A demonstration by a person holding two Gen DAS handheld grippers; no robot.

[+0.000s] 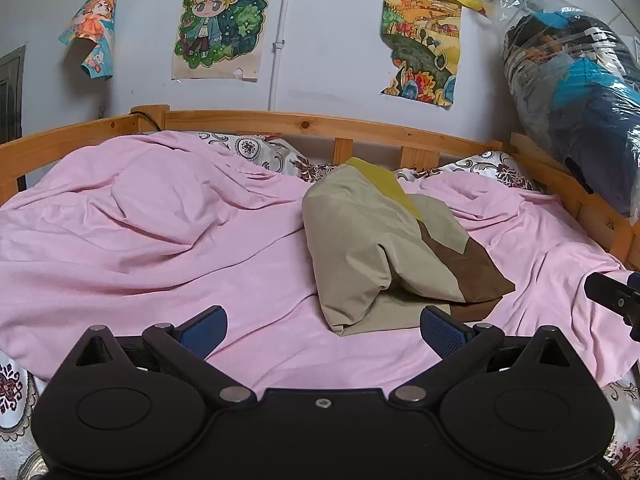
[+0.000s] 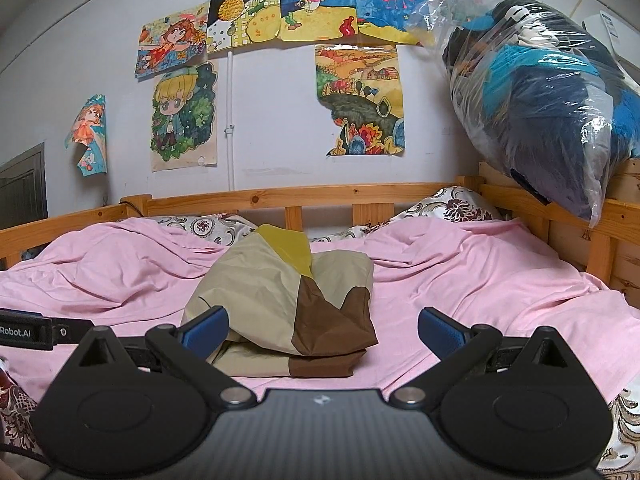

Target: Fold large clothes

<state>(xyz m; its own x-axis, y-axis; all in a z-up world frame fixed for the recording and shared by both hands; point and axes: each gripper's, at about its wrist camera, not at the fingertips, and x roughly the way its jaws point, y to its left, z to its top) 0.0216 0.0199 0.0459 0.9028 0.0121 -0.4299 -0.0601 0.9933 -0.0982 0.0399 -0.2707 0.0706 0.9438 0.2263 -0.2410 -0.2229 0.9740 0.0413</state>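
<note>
A folded garment (image 1: 372, 248) in beige, brown and yellow-green patches lies on the pink sheet (image 1: 160, 232), right of centre in the left wrist view. It also shows in the right wrist view (image 2: 288, 300), centre. My left gripper (image 1: 324, 330) is open and empty, just short of the garment's near edge. My right gripper (image 2: 322, 330) is open and empty, its left finger (image 2: 204, 330) in front of the garment's near left corner. The right gripper's edge shows at the right of the left wrist view (image 1: 616, 300).
A wooden bed rail (image 1: 304, 122) runs along the back and right side. A patterned pillow (image 1: 260, 152) lies by the rail. A plastic bag of dark and blue items (image 2: 536, 96) rests on the right rail. Drawings (image 2: 184, 116) hang on the wall.
</note>
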